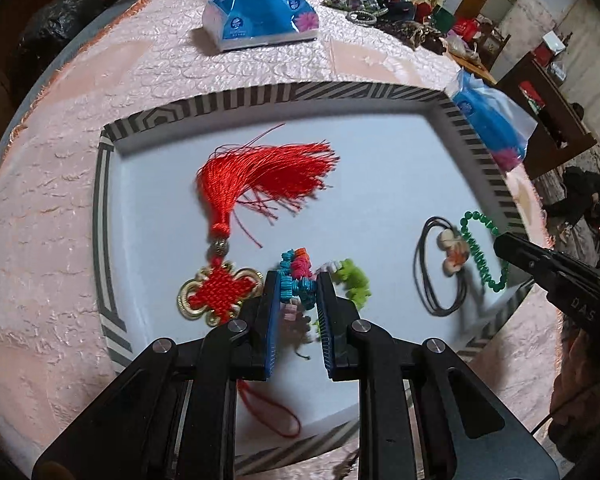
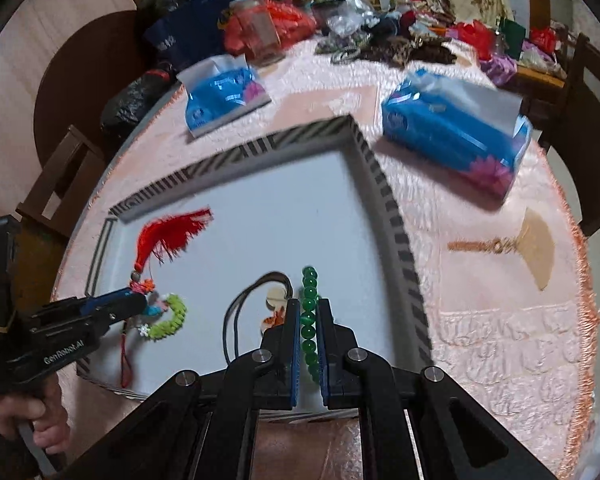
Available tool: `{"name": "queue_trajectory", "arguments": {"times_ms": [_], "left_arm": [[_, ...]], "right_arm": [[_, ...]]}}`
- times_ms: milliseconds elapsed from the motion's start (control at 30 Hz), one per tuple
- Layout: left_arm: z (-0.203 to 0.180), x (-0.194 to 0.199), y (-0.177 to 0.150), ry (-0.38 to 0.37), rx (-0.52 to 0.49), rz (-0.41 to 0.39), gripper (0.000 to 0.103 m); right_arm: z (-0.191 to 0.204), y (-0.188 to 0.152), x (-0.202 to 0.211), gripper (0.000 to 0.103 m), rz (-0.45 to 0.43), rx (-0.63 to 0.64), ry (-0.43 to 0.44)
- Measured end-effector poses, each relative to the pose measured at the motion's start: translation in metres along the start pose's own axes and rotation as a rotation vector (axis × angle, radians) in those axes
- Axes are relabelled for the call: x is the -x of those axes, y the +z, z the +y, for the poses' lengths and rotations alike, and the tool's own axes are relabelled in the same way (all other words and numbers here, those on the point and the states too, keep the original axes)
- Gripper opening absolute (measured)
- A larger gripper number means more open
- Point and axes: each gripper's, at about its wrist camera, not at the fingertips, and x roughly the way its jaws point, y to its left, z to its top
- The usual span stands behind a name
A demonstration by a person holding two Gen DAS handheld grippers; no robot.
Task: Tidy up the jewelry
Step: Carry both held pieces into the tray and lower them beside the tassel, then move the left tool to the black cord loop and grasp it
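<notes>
Inside a white tray with a black-and-white striped rim (image 1: 363, 94), the left gripper (image 1: 298, 280) has its jaws partly closed around a bracelet of turquoise, pink and lime chip beads (image 1: 300, 276), while the right gripper (image 2: 308, 312) pinches a strand of round green beads (image 2: 308, 320). Risks, as judged: the red knotted tassel (image 1: 260, 176) lies just beside the chip beads — threads could snag; the black cord necklace (image 2: 236, 316) could drag along. Open floor remains toward the far rim.
</notes>
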Motion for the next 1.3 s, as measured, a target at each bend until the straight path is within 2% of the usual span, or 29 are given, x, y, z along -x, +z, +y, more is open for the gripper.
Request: {"name": "queue_trajectory", "arguments": {"times_ms": [167,333,433,533,833,1033,1200,1300], "left_arm": [[-0.001,-0.001,-0.005,0.001,-0.014,0.006,0.017],[-0.002,-0.004,-0.006,0.001,-0.016,0.007,0.035],[0.000,-0.001,-0.005,0.015,-0.015,-0.004,0.042],[0.004,0.004,-0.005,0.021,-0.009,-0.016,0.048],[0.009,0.036,-0.013,0.028,-0.023,-0.072,0.048],[0.000,0.068,-0.039,-0.028,-0.078,-0.117,0.048],[-0.019,0.092,-0.082,-0.104,-0.185,-0.148,0.048],[-0.028,0.081,-0.112,-0.135,-0.235,-0.093,0.048]], "right_arm": [[-0.003,-0.002,-0.011,0.007,0.028,-0.009,0.002],[0.000,-0.004,-0.013,0.007,0.042,-0.005,0.024],[0.002,-0.005,-0.012,0.007,0.050,-0.006,0.035],[0.004,-0.006,-0.009,0.011,0.045,-0.004,0.042],[0.002,-0.019,0.025,0.012,-0.007,-0.003,-0.001],[-0.008,-0.054,0.064,0.012,-0.048,-0.041,-0.012],[-0.017,-0.098,0.086,0.012,-0.049,-0.068,-0.037],[-0.024,-0.129,0.093,0.012,-0.035,-0.101,-0.051]]}}
